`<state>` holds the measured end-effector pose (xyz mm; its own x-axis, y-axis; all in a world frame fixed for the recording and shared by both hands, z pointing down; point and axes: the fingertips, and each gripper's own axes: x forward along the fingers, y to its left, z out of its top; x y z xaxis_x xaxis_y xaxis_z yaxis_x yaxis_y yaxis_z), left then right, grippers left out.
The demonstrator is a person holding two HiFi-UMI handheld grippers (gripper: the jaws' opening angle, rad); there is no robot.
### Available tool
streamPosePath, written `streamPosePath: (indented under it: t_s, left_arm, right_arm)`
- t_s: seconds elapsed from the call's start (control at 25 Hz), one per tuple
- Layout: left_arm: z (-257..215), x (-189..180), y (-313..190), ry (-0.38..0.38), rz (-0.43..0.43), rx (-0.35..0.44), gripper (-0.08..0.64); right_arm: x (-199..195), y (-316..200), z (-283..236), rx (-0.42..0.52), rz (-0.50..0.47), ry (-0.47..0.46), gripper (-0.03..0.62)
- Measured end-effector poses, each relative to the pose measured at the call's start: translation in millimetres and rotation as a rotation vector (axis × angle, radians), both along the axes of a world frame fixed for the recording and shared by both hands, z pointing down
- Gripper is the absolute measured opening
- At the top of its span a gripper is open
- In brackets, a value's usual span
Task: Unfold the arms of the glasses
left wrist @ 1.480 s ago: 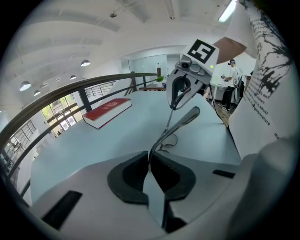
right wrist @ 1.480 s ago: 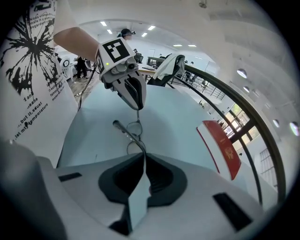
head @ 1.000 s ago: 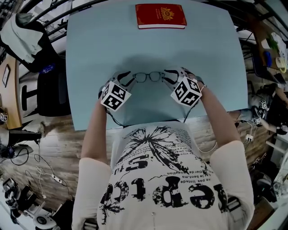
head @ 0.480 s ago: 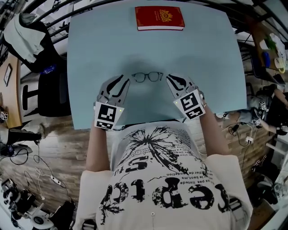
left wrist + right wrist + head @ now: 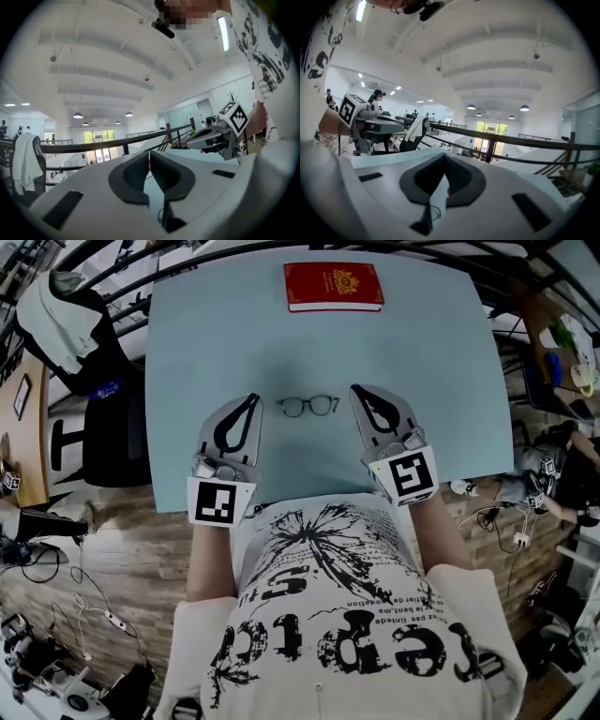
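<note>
The dark-rimmed glasses lie on the light blue table, lenses side by side; I cannot make out how their arms stand. My left gripper hovers just left of them and my right gripper just right of them, neither touching them. Both point roughly level, away from me. In the left gripper view the left gripper has its jaws together with nothing between them. The right gripper shows the same in its own view. Each view also catches the other gripper.
A red book lies at the table's far edge. A dark chair with a pale garment stands left of the table. Cables lie on the wooden floor beside me.
Both grippers drew back from the ends of the glasses, rose off the table and tipped up to level. Their jaws went from wide open to shut. The glasses stayed on the table.
</note>
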<state>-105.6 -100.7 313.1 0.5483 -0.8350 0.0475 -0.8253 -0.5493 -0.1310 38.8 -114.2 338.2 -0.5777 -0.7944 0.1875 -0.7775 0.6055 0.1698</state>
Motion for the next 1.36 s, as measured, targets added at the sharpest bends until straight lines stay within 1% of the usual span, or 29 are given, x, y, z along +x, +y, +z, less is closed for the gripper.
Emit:
streamPosePath:
  t_s: [0.12,0.2,0.6,1.0,1.24,1.36]
  left_arm:
    - [-9.4,-1.4,0.5,0.004,-0.022,0.026,0.021]
    - [-10.9,-1.2,0.1,0.0,-0.028,0.031,0.021]
    - [-7.2,1.1,-10.8,0.023,-0.072,0.012,0.02]
    - [4.5,15.6,-11.6,0.029,-0.154,-0.004,0.021]
    - [8.0,23.0,-9.7,0.03,-0.183,-0.005,0.02]
    - [5.6,22.4,-11.9,0.034,-0.195,0.004,0.02]
  right_arm:
    - [1.1,-2.2,-10.5,0.036,0.014,-0.013,0.009]
    - [1.1,-2.6,-11.8,0.041,0.011,-0.014,0.009]
    - [7.1,-9.5,-9.9,0.047,0.013,-0.023,0.008]
    - [23.0,-18.2,-1.3,0.058,-0.018,-0.027,0.008]
    - [28.0,-22.4,3.5,0.055,-0.032,-0.051,0.008]
    - [25.6,-23.6,1.2,0.067,-0.055,-0.043,0.008]
